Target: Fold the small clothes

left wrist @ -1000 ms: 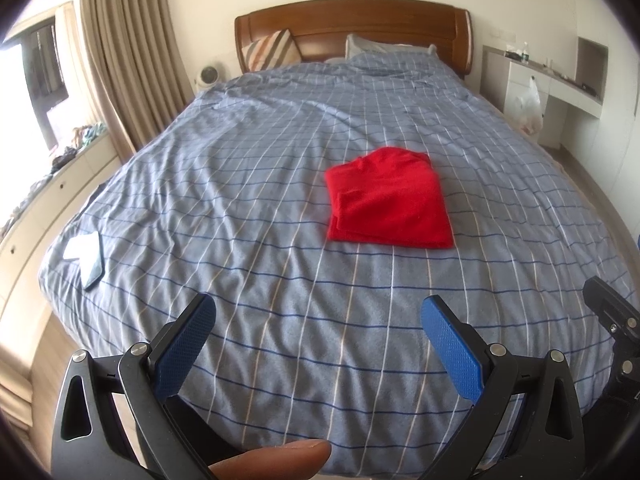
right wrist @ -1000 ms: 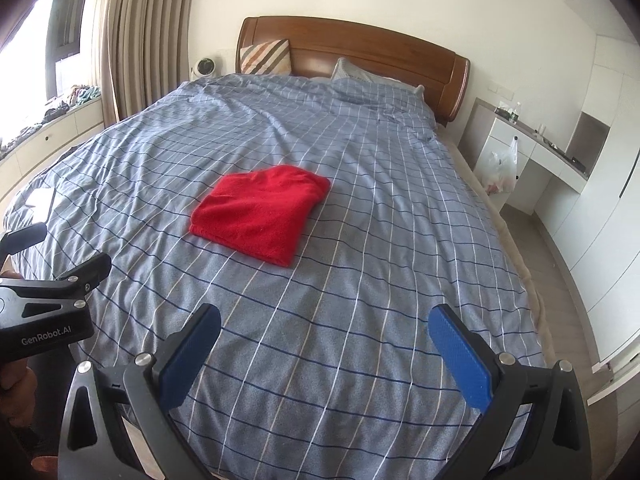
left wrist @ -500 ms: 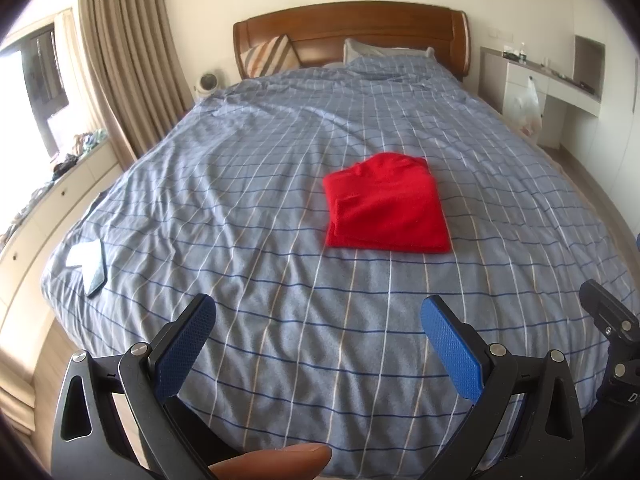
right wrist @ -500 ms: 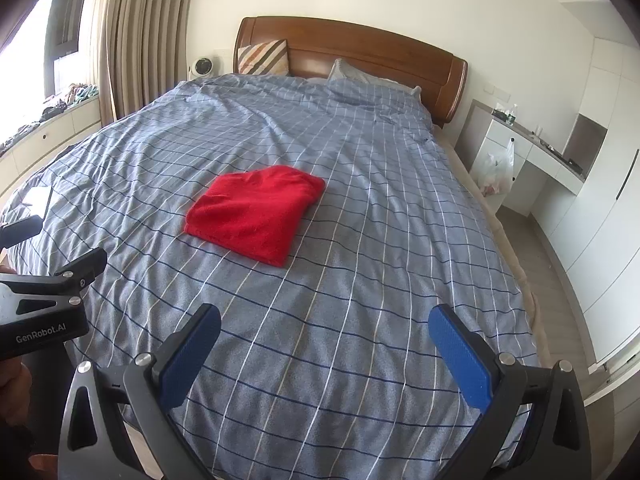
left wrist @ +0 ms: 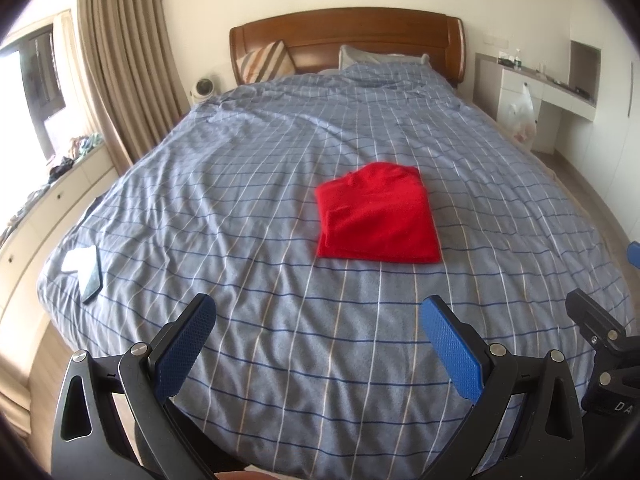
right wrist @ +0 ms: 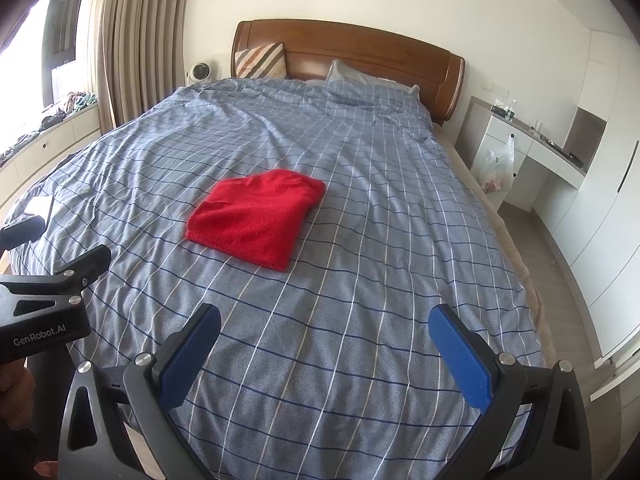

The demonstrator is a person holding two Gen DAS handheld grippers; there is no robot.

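Observation:
A red garment (left wrist: 376, 220) lies folded into a flat rectangle in the middle of the bed; it also shows in the right wrist view (right wrist: 256, 220). My left gripper (left wrist: 316, 340) is open and empty, held above the foot of the bed, well short of the garment. My right gripper (right wrist: 324, 344) is open and empty, also over the foot of the bed, back from the garment. The left gripper's body (right wrist: 44, 300) shows at the left edge of the right wrist view.
The bed has a blue checked cover (left wrist: 280, 160) and a wooden headboard (left wrist: 344, 36) with pillows. A phone and white paper (left wrist: 86, 272) lie at the bed's near left corner. A white desk with a plastic bag (right wrist: 498, 164) stands on the right. Curtains and a window ledge stand on the left.
Both grippers have drawn back and risen a little from the bed, so the folded garment looks slightly farther. The garment has not moved.

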